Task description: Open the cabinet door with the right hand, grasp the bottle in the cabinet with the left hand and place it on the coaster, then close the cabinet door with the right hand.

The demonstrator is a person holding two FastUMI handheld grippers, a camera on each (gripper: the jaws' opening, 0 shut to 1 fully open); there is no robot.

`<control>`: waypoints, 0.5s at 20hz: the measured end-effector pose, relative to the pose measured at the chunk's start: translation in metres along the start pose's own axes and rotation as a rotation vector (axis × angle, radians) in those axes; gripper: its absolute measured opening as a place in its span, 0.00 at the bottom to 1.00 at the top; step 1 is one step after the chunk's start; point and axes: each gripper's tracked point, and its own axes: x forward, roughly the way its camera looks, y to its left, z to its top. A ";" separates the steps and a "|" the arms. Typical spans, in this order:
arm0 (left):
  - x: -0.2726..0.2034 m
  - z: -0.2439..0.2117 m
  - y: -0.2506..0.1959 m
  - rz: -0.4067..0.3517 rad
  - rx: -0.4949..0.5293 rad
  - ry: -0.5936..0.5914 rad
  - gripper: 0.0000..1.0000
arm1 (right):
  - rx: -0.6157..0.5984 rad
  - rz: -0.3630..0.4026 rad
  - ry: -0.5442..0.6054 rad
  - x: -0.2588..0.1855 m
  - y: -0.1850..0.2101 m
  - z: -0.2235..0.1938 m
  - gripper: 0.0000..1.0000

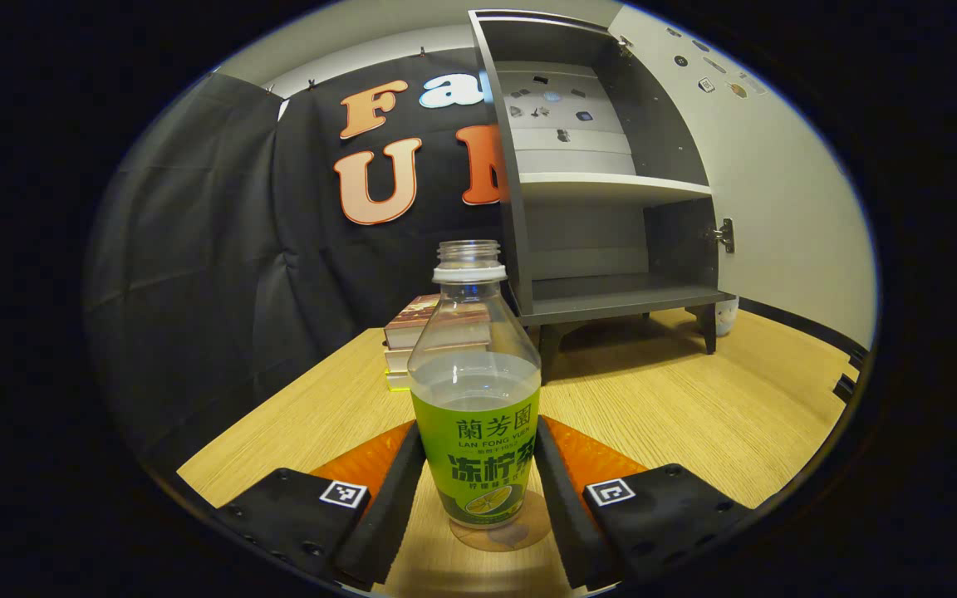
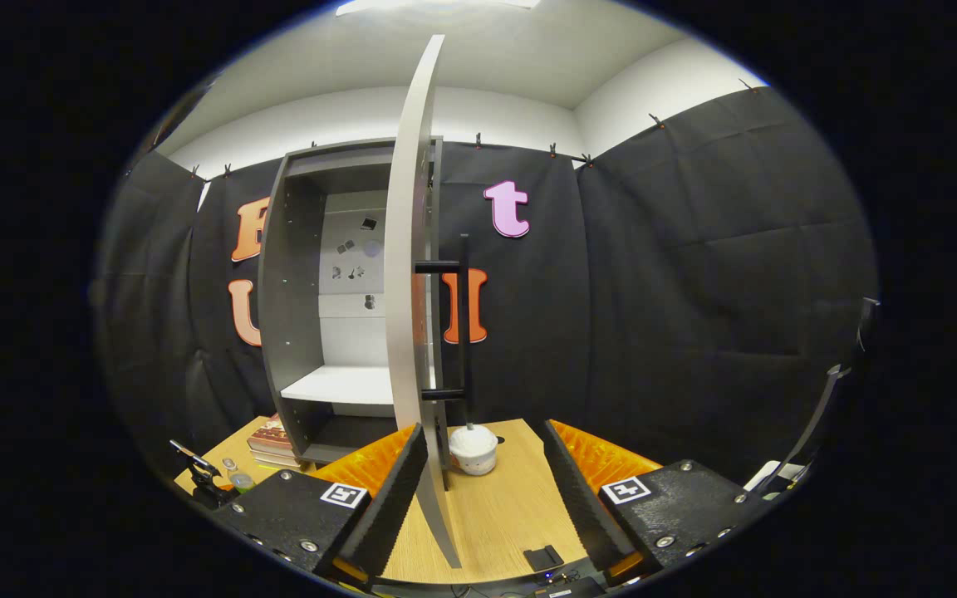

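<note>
Green-labelled and uncapped, the bottle [image 1: 476, 390] stands upright on a round coaster [image 1: 502, 531] on the wooden table [image 1: 694, 407], right between the fingers of the left gripper [image 1: 477, 490]. Those fingers sit close on either side of the label, but whether they actually press it I cannot tell. Clear liquid fills the bottle about halfway. Behind it a stack of books [image 1: 404, 340] lies beside the grey cabinet [image 1: 603, 191], which stands open, its shelves bare. Over in the right gripper view, the cabinet door [image 2: 408, 274] swings out edge-on toward the camera, its black bar handle [image 2: 462, 324] on the far side. The right gripper [image 2: 483, 490] is spread wide, the door's lower edge passing between its fingers near the left one, nothing clamped. A small white pot [image 2: 473, 448] sits on the table beyond.
</note>
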 end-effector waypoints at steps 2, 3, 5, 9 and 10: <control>0.000 -0.005 -0.004 -0.007 -0.010 0.006 0.81 | -0.021 -0.008 0.003 0.001 -0.001 0.000 0.87; 0.001 -0.007 -0.006 -0.011 -0.014 0.011 0.82 | -0.022 -0.003 0.003 0.000 0.002 0.001 0.88; -0.002 -0.010 -0.007 -0.005 -0.016 0.009 0.81 | -0.032 -0.004 0.003 0.000 0.004 0.002 0.87; -0.002 -0.009 -0.009 -0.012 -0.005 0.011 0.81 | -0.039 0.005 -0.003 -0.001 0.010 0.006 0.87; -0.003 -0.010 -0.008 -0.018 -0.011 0.015 0.81 | -0.037 0.008 -0.008 -0.002 0.011 0.007 0.87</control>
